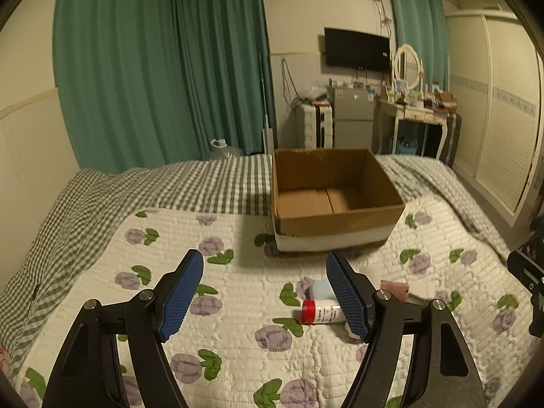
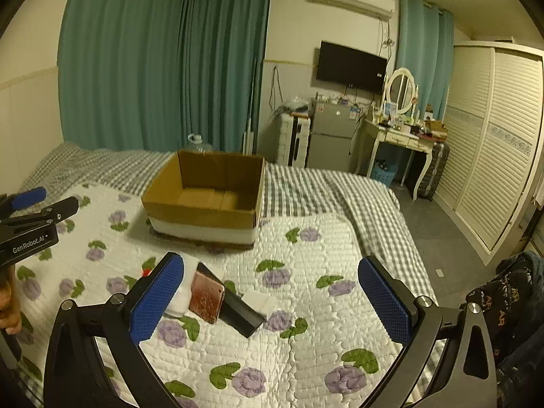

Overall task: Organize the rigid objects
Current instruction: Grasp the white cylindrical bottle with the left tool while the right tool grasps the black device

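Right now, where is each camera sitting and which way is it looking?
Left wrist: on the left gripper, facing the cardboard box across the quilt; its open jaws show.
Right wrist: on the right gripper, facing the same way; its open jaws, the left gripper and a hand show.
Shared: box, quilt, television.

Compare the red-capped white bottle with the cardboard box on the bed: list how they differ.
The white bottle lies on its side, while the cardboard box sits upright with its top open. The bottle is far smaller than the box. The bottle is white with a red cap; the box is brown with a white band along its base. The bottle lies nearer the left gripper, the box farther back. Both rest on the floral quilt.
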The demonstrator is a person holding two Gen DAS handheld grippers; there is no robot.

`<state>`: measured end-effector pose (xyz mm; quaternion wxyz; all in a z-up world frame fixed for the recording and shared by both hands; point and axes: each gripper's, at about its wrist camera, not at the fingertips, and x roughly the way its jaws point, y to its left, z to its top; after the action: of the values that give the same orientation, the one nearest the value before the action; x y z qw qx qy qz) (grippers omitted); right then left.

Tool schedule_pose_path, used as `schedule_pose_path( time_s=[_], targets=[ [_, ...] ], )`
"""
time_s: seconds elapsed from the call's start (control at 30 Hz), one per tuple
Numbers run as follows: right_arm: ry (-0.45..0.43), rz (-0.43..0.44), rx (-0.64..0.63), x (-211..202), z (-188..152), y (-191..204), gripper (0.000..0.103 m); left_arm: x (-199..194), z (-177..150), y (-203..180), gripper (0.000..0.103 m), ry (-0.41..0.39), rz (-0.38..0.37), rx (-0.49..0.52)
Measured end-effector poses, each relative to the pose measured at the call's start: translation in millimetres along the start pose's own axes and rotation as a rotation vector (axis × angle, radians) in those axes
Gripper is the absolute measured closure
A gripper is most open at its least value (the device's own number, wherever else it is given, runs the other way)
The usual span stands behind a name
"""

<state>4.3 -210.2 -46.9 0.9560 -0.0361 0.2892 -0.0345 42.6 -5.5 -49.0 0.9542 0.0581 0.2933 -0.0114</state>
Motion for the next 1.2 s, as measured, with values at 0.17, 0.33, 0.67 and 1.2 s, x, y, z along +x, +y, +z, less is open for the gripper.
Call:
schedule_pose_path(
  time_s=[0.17,0.33,0.67,1.2],
  targets=[
    [0.070,0.007,-0.008,34.5,-18.7,-0.9,0.000,26.8,-15.9,-13.8,0.027,0.087,-0.061,-0.011],
    [0.141,0.005,-0.045,64.1,-40.7,-0.2,0.000,53.3,-37.5,-50.0,0.027,0.167,-0.150,0.033],
    [0.300,0.043,-0.095,119.2,-78.4,0.2,0.000,105.6,-62.3,-86.3,0.027,0.312,-0.237,0.036],
    [0.368,0.033,-0.206,181.4,-94.8,29.2,0.000,138.2,-80.6,-60.1,0.059,0.311,-0.272,-0.046]
  ],
)
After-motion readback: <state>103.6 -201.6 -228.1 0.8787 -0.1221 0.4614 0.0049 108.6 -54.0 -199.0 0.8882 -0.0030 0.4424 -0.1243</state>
